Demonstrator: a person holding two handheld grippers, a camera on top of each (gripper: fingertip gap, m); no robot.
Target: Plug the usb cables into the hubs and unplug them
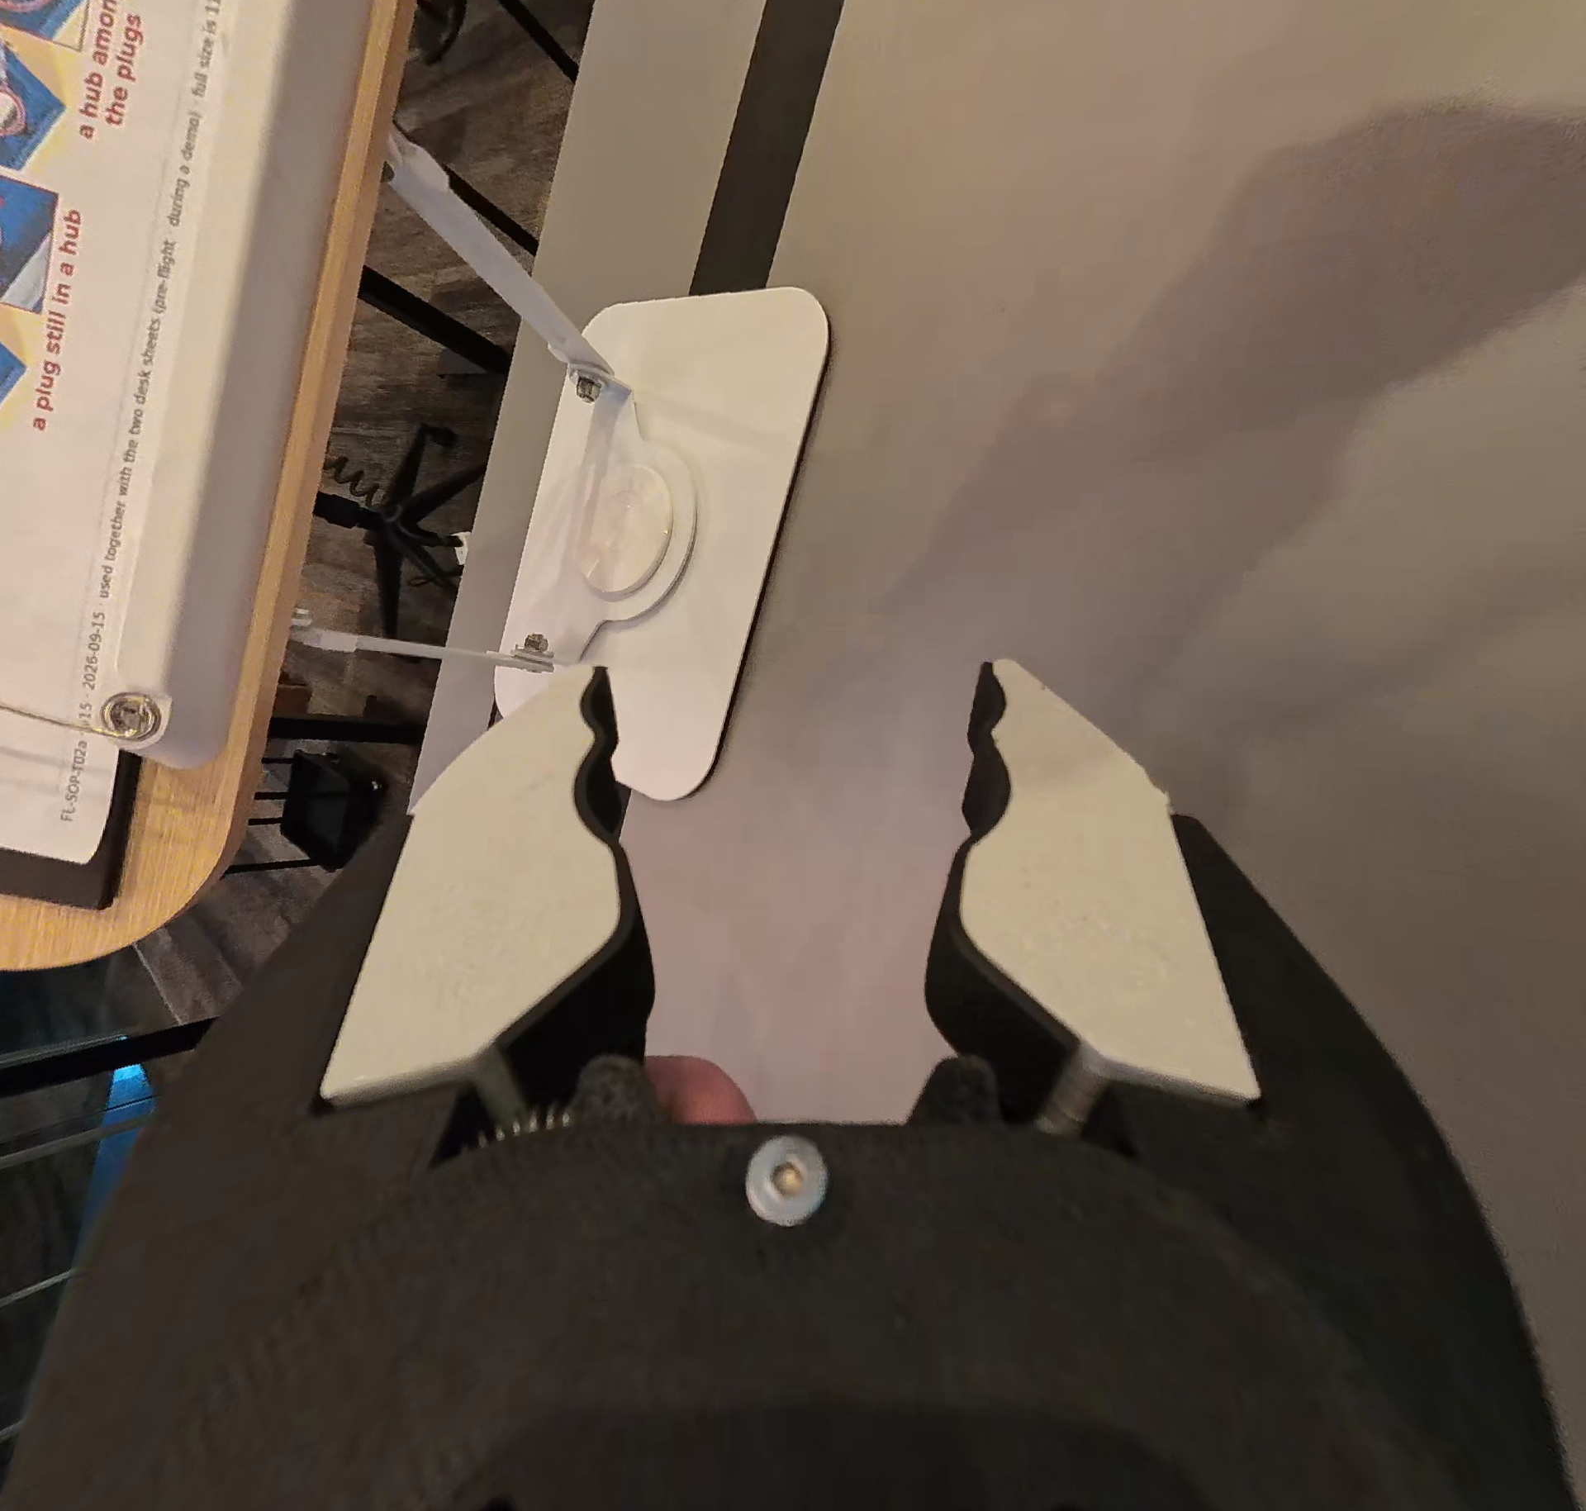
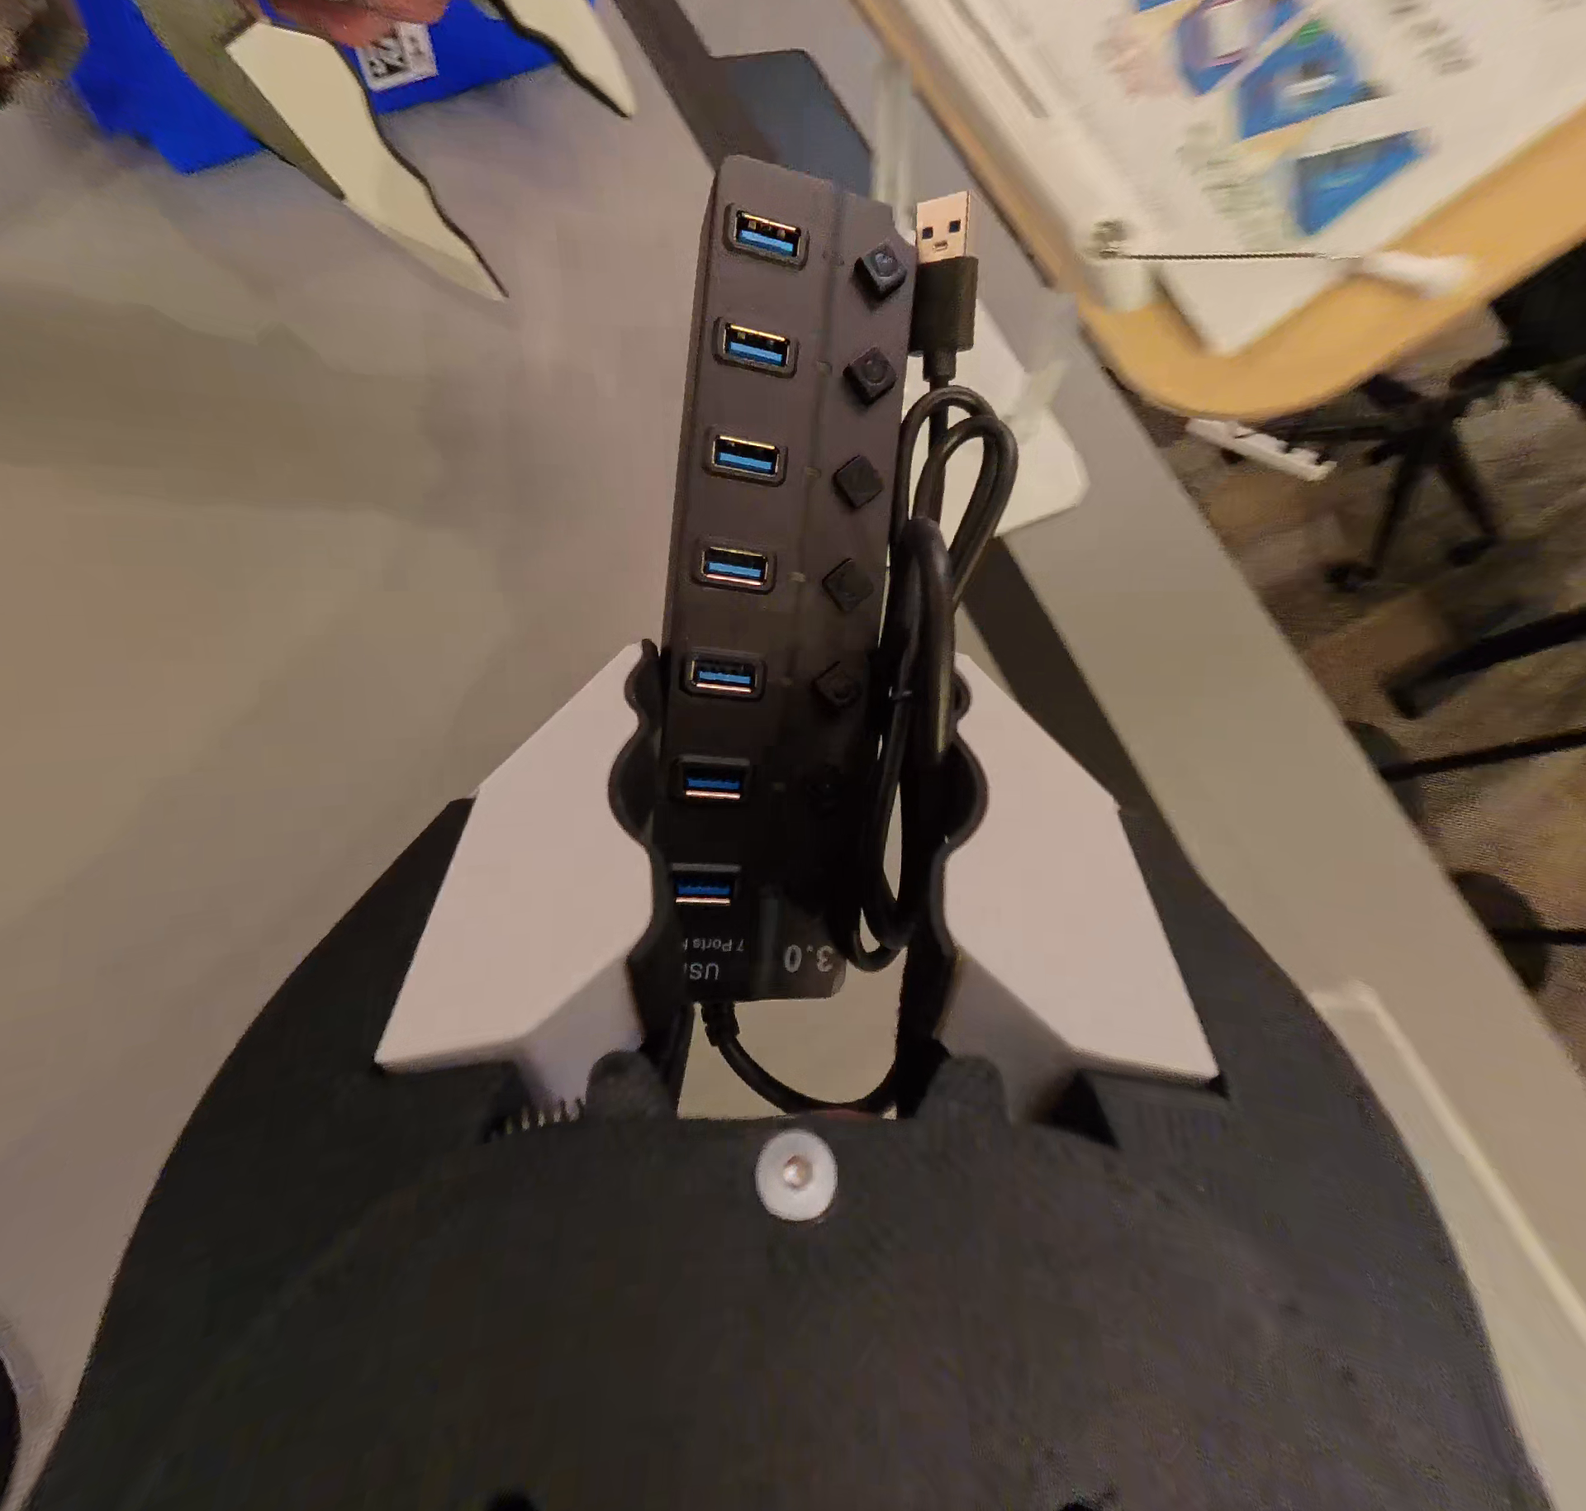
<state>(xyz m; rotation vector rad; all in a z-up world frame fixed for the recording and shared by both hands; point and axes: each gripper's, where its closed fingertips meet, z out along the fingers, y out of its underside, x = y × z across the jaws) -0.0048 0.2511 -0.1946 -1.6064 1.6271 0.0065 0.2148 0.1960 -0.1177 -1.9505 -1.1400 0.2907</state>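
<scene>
Right wrist view: the right gripper (image 2: 794,792) clamps a black USB hub (image 2: 764,543) with its bundled cable (image 2: 931,671) above the grey table (image 2: 257,483). All seven ports look empty, apparently nothing plugged yet. The left gripper (image 1: 794,749) gapes wide, empty.

I am viewing a grey table (image 1: 1201,268) under dim warm light, a wooden board (image 1: 283,526) lying at left, dark plank flooring (image 2: 1373,697) showing beyond.
</scene>
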